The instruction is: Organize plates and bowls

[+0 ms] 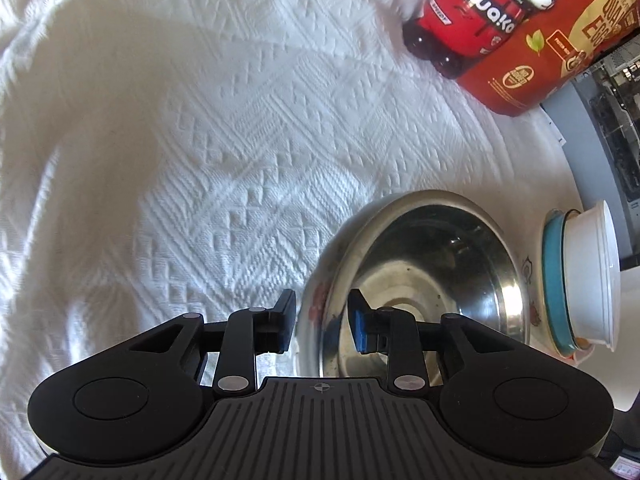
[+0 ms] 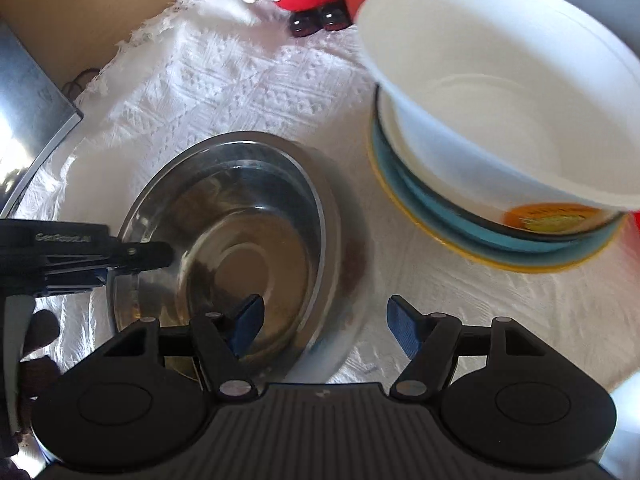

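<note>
steel bowl (image 1: 420, 280) rim apparently between left gripper (image 1: 322, 322) pads.

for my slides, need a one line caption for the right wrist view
Right gripper open astride the near rim of a steel bowl, beside a white bowl stacked on plates.
</note>
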`<state>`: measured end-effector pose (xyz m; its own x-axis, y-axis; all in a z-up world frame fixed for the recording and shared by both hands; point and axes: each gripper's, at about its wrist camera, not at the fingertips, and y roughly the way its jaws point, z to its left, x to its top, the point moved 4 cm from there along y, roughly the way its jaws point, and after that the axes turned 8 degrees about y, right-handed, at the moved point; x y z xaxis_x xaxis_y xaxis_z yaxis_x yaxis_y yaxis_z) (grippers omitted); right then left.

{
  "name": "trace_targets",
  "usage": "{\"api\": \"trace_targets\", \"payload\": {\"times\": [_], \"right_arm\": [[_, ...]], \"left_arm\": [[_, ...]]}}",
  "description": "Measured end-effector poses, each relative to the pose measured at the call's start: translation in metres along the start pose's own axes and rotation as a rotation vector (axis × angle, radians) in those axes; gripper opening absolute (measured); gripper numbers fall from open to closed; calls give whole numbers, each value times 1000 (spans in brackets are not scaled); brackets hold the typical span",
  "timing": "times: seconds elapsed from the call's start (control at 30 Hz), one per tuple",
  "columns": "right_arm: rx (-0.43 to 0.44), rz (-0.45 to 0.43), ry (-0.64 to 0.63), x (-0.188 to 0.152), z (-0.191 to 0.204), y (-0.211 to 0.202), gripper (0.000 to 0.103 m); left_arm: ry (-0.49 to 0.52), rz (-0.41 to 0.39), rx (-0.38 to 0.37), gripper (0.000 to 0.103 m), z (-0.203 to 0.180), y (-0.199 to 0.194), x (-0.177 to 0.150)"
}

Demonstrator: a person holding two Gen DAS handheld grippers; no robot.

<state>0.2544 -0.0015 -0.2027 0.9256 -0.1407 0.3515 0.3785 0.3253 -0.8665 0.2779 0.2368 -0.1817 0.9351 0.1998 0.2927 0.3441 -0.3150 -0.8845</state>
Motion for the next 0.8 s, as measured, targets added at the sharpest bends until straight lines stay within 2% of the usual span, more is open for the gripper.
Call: {"api": "trace_targets", "payload": {"times": [0.13, 0.23, 0.43, 0.53, 0.67, 0.8], "right_arm": [[9, 14, -12, 1, 5, 7, 69], [21, 35, -14, 1, 4, 10, 69], [-13, 46, -37, 0, 11, 14, 71], [-13, 61, -23, -1, 16, 14, 72], [27, 97, -30, -4, 28, 17, 72], [39, 112, -62, -10, 38, 21, 72]], "left_arm": [[9, -4, 1, 33, -4, 3, -2], [9, -7, 8, 25, -1, 2, -5], [-49, 17, -32, 25, 8, 3, -4], [-36, 23, -9, 26, 11, 2, 1], [-17, 10, 37, 30, 17, 0, 9], [-37, 10, 35, 30, 23, 0, 12]]}}
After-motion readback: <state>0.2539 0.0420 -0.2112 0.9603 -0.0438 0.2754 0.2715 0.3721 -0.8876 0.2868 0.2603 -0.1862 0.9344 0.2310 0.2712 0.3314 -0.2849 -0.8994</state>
